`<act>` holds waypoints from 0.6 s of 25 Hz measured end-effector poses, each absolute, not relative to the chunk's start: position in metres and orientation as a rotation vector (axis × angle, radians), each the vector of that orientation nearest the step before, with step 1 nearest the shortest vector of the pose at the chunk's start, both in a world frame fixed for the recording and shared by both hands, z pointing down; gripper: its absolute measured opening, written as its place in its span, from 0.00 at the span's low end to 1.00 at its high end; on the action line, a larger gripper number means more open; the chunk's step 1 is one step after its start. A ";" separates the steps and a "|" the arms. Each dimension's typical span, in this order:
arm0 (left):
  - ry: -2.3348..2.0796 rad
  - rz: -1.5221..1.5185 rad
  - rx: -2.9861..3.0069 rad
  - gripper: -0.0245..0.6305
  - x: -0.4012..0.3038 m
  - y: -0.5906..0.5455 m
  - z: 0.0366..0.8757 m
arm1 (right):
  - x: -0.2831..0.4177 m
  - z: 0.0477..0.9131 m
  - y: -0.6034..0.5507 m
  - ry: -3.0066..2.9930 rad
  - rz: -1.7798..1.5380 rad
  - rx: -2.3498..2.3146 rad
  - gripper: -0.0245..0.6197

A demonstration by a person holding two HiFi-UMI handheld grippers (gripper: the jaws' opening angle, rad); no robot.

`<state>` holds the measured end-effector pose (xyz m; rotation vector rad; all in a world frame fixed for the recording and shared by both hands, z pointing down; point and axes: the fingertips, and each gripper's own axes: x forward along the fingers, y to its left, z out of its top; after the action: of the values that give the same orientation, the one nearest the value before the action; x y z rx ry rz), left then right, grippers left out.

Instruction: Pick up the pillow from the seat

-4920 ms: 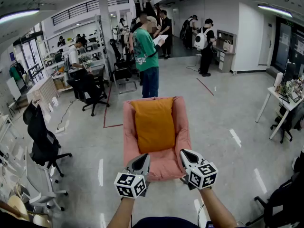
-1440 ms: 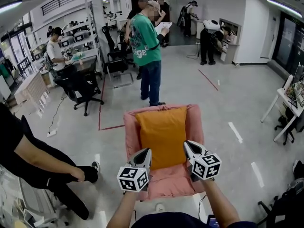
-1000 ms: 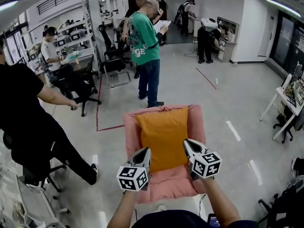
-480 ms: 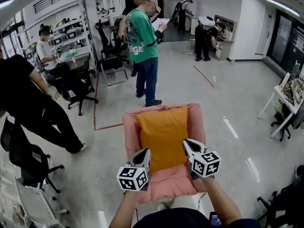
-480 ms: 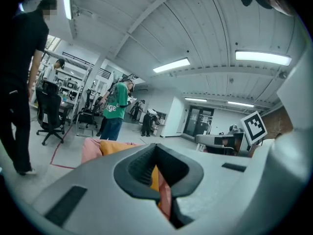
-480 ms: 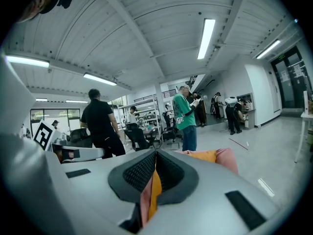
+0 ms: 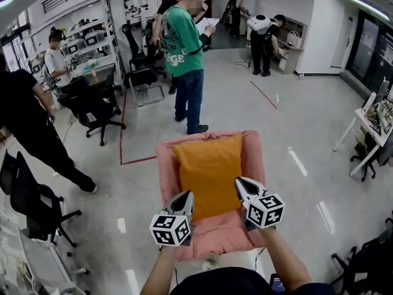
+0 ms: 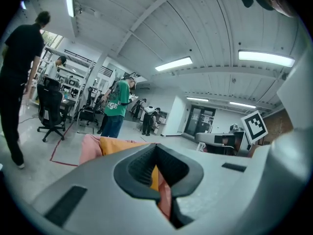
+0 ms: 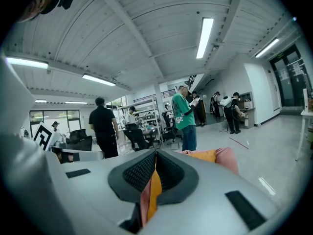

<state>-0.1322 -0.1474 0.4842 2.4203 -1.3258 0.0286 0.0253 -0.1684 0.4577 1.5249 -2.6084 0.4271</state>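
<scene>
An orange pillow [image 7: 209, 168] lies flat on a pink cushioned seat [image 7: 164, 165] on the floor ahead of me. In the head view my left gripper [image 7: 185, 196] hovers over the pillow's near left corner, and my right gripper [image 7: 239, 183] over its near right corner. Both have their jaws shut with nothing gripped. The left gripper view looks past its closed tips [image 8: 156, 146] at the pillow [image 8: 117, 145] and the seat's pink rim [image 8: 89, 148]. Beyond the right gripper [image 9: 156, 153] show the pillow [image 9: 203, 155] and the seat [image 9: 227, 158].
A person in a green shirt [image 7: 187, 48] stands just beyond the seat, reading papers. A person in black [image 7: 27, 121] is at the left by black office chairs [image 7: 31, 201]. A white table [image 7: 368, 128] stands at the right. More people stand at the back.
The person in black has walked off to the left and farther back. Both grippers have stayed shut over the pillow's near corners, hardly moving.
</scene>
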 end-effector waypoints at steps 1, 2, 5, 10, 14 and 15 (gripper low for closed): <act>-1.331 0.030 2.420 0.04 -0.131 -0.150 0.484 | 0.027 0.459 -0.171 -2.609 0.431 1.523 0.07; -1.337 0.028 2.420 0.04 -0.130 -0.152 0.483 | 0.029 0.460 -0.174 -2.610 0.436 1.522 0.07; -1.350 0.026 2.417 0.04 -0.128 -0.163 0.480 | 0.031 0.462 -0.187 -2.620 0.457 1.517 0.07; -1.361 0.040 2.412 0.04 -0.121 -0.180 0.481 | 0.034 0.463 -0.206 -2.630 0.461 1.499 0.07; -1.372 0.048 2.398 0.04 -0.118 -0.197 0.485 | 0.039 0.468 -0.223 -2.624 0.477 1.490 0.07; -1.374 0.049 2.394 0.04 -0.116 -0.201 0.486 | 0.040 0.469 -0.227 -2.621 0.481 1.488 0.07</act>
<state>-0.1163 -0.2007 0.4858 2.3943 -1.3738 0.0487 0.0402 -0.2270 0.4691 1.4883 -2.6214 0.4812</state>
